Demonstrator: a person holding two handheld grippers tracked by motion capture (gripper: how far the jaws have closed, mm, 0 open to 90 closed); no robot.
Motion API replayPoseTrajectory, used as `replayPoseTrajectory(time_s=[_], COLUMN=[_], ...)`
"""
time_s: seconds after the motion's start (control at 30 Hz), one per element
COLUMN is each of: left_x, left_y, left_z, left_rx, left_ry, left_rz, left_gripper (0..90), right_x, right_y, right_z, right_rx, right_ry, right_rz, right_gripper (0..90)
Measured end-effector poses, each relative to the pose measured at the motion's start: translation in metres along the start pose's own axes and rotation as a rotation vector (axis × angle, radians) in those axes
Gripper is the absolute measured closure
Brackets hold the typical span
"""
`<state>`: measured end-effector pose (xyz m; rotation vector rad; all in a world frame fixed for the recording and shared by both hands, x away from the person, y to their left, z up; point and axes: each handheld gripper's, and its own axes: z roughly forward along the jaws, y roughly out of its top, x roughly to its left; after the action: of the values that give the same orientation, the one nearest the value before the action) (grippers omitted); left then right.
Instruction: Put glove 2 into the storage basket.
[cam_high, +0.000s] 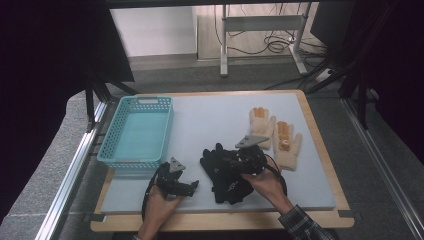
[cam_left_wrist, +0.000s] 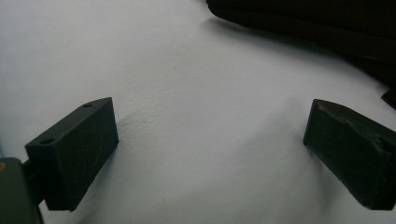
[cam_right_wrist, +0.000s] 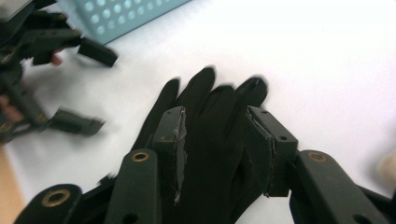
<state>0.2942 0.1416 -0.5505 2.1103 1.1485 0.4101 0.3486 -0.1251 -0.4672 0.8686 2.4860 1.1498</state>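
Note:
A pair of black gloves (cam_high: 225, 177) lies in a heap on the pale mat, near its front edge. My right gripper (cam_high: 234, 165) is low over the heap, pointing left. In the right gripper view its jaws (cam_right_wrist: 215, 154) stand apart, with black glove (cam_right_wrist: 210, 102) fabric between the pads; I see no squeeze on it. My left gripper (cam_high: 192, 186) rests by the front edge, left of the gloves. In its own view the left gripper (cam_left_wrist: 210, 154) is open over bare mat, and a black glove's edge (cam_left_wrist: 327, 28) lies beyond it. The left gripper (cam_right_wrist: 88, 88) is also in the right gripper view.
A turquoise plastic basket (cam_high: 127, 161) stands at the left of the mat with nothing in it; its corner (cam_right_wrist: 130, 14) is in the right gripper view too. Two beige gloves (cam_high: 262, 125) (cam_high: 288, 147) lie flat at the back right. Wooden table edge (cam_high: 225, 220) runs along the front.

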Motion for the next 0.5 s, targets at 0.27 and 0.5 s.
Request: replayPoseTrajectory(time_s=[0.27,0.5], left_x=[0.000,0.001], left_y=[0.000,0.000], left_z=[0.000,0.000], left_rx=[0.004,0.007], left_ry=[0.000,0.001], left_rz=[0.002,0.008], left_gripper=[3.3,3.3], right_x=[-0.019,-0.015], right_y=[0.017,0.018], right_z=[0.056,0.065], right_rx=[0.078,0.120], right_ry=[0.049,0.032], right_rz=[0.034,0.025], right_gripper=[57.3,85.7])
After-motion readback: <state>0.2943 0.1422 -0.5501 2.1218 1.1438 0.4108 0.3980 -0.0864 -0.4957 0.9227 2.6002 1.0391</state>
